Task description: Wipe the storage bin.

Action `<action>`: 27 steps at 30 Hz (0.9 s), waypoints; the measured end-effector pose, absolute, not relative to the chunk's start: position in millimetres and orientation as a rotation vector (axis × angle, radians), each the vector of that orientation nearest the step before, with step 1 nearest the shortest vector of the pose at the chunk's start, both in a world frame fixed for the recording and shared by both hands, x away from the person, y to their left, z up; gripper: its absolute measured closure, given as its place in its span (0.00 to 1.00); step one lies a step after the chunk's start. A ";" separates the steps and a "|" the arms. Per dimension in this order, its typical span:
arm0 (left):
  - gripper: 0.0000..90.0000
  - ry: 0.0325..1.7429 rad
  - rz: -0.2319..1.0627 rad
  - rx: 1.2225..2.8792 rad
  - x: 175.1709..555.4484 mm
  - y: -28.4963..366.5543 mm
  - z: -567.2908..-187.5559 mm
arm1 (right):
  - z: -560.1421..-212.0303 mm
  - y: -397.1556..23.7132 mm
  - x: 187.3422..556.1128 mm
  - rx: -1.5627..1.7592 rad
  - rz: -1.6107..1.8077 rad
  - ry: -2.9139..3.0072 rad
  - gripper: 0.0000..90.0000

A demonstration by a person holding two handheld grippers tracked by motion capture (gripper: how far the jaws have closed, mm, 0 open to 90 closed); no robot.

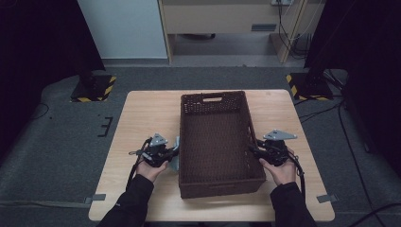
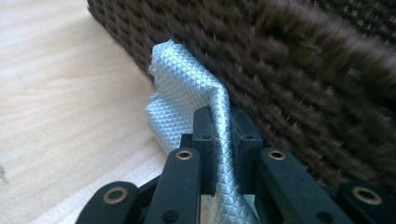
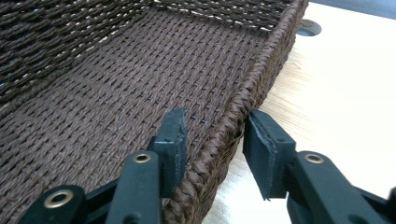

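Observation:
A dark brown woven basket (image 1: 213, 97) stands empty in the middle of the wooden table (image 1: 142, 118). My left gripper (image 1: 173, 152) sits against the basket's left wall (image 2: 303, 70). Its jaws (image 2: 223, 122) are shut on a pale silver-blue cloth (image 2: 180, 88) with a fine diamond texture, which stands folded between the pads and leans on the weave. The cloth (image 1: 175, 162) hangs at the basket's left side. My right gripper (image 1: 253, 150) straddles the basket's right rim (image 3: 233, 116), one pad inside and one outside. A gap shows between the outer pad and the rim (image 3: 212, 128).
Bare tabletop lies to the left of the basket and along its right side (image 3: 345, 93). A round cable hole (image 3: 309, 28) sits in the table near the basket's far corner. Two stands with yellow-black striped bases (image 1: 93, 87) (image 1: 309, 85) stand on the floor beyond the table.

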State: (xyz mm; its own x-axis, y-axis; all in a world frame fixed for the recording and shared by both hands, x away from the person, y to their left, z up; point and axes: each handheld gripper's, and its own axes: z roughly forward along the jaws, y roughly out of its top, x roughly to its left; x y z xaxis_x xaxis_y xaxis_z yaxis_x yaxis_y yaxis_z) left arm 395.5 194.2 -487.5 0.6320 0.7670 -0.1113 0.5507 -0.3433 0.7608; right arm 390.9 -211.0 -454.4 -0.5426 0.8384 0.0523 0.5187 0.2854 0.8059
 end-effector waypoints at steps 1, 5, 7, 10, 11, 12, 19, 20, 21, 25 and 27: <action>0.91 1.028 0.336 2.037 395.4 194.1 -488.8 | -454.4 -210.7 391.0 1.230 1.135 2.173 0.69; 0.91 1.039 0.330 2.005 394.6 198.0 -484.7 | -452.7 -204.9 391.3 1.278 1.074 2.120 0.77; 0.91 1.017 0.339 1.964 391.0 201.2 -473.5 | -452.7 -205.1 392.4 1.293 1.079 2.108 0.77; 0.91 0.968 0.356 1.936 385.1 200.8 -458.5 | -453.0 -205.2 394.6 1.315 1.088 2.089 0.78; 0.91 0.955 0.358 1.930 382.4 199.8 -453.1 | -453.1 -204.7 395.5 1.328 1.093 2.082 0.78; 0.91 0.942 0.362 1.923 380.5 198.8 -450.3 | -453.2 -204.1 396.7 1.335 1.087 2.072 0.78; 0.91 0.943 0.376 1.973 376.3 197.4 -457.1 | -453.9 -203.2 398.5 1.348 1.088 2.056 0.75; 0.91 0.959 0.366 1.987 378.2 198.4 -462.3 | -454.2 -204.0 398.8 1.345 1.098 2.054 0.72; 0.91 0.972 0.353 1.994 379.9 198.6 -467.3 | -453.9 -205.0 398.2 1.333 1.101 2.062 0.69; 0.91 1.004 0.314 2.033 384.0 197.6 -482.1 | -451.1 -209.2 394.7 1.268 1.155 2.074 0.59; 0.91 1.008 0.311 2.041 383.9 196.3 -483.7 | -448.9 -212.7 391.4 1.241 1.183 2.074 0.56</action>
